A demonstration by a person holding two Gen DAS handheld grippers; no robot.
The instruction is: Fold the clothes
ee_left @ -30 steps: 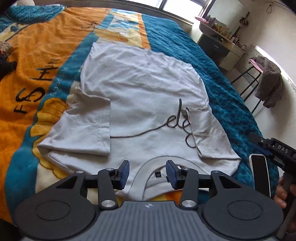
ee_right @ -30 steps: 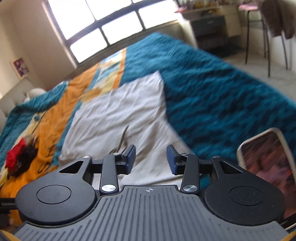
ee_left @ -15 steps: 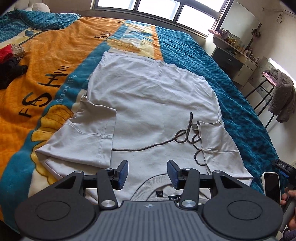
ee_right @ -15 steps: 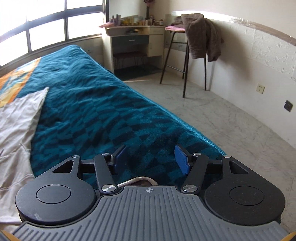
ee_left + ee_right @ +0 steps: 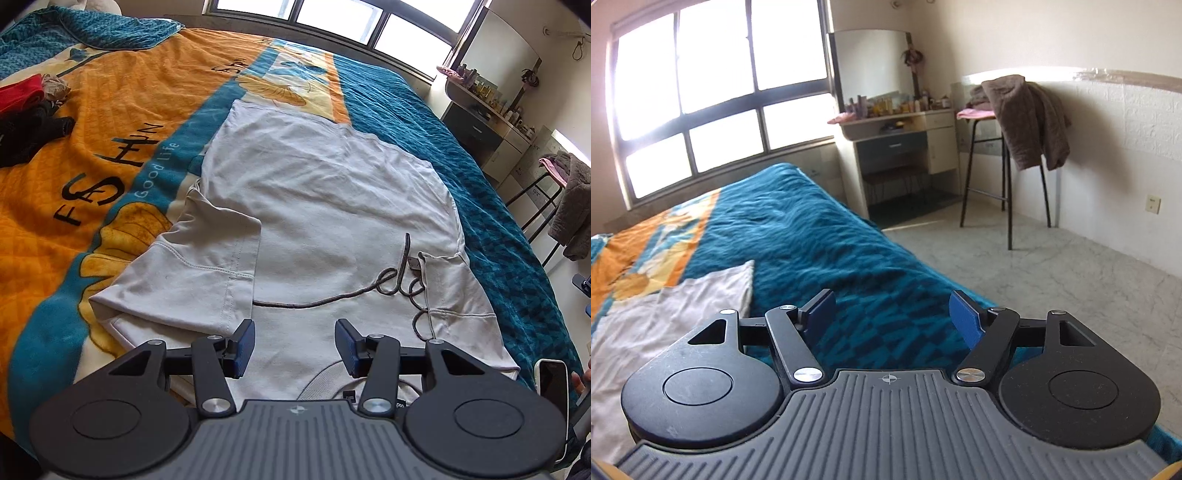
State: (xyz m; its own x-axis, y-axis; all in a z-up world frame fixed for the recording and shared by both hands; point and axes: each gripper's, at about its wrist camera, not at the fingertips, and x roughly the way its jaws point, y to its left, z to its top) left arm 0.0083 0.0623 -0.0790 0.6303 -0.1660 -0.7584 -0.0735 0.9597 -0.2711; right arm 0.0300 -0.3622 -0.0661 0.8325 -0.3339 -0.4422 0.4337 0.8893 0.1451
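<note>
We see a bed under a teal-and-orange quilted blanket point(image 5: 122, 122); on it lies a white cotton T-shirt point(image 5: 325, 206), red and black clothes point(image 5: 26, 118) far left of the shirt.

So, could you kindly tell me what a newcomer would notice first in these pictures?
A white T-shirt lies flat mid-bed, both sleeves folded inward, a looping dark script across its chest. Beneath it is a loud orange-and-teal bedspread. Toward the room's far wall, a brown garment drapes a tall stool.

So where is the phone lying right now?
In the left wrist view, the phone lies at the bottom right, on the blue blanket just past the white T-shirt's right shoulder.
</note>
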